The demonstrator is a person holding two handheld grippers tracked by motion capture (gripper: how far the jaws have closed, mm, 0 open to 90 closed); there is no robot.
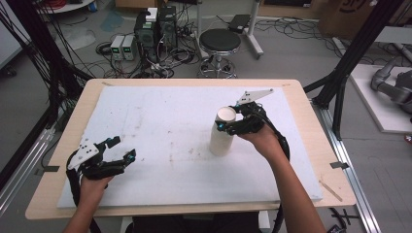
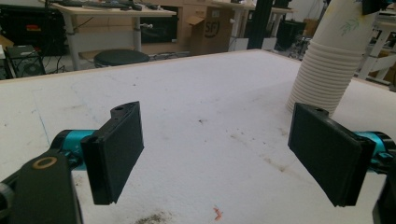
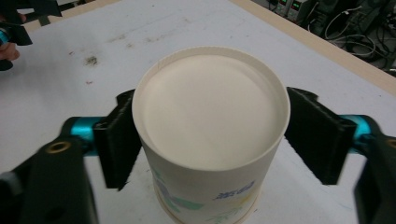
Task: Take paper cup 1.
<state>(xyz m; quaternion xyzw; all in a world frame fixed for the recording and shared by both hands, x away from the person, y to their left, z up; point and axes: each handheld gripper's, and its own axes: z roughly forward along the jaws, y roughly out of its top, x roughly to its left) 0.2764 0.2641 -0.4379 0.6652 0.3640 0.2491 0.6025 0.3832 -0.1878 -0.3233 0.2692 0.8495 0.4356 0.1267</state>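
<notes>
Stack of white paper cups [image 1: 223,132] — upside down, right of tabletop [image 1: 160,141] centre. Right tool [image 3: 205,135] straddles top cup, jaws just beside its sides, contact unclear. Left tool [image 2: 224,154] — jaws wide apart, near front-left corner.

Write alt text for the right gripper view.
An upside-down white paper cup, flat base facing the camera, tops a stack of paper cups between the right gripper's two black jaws, which flank its sides. Whether they press it is unclear. Behind lies the stained white foam table cover with a wooden edge.
</notes>
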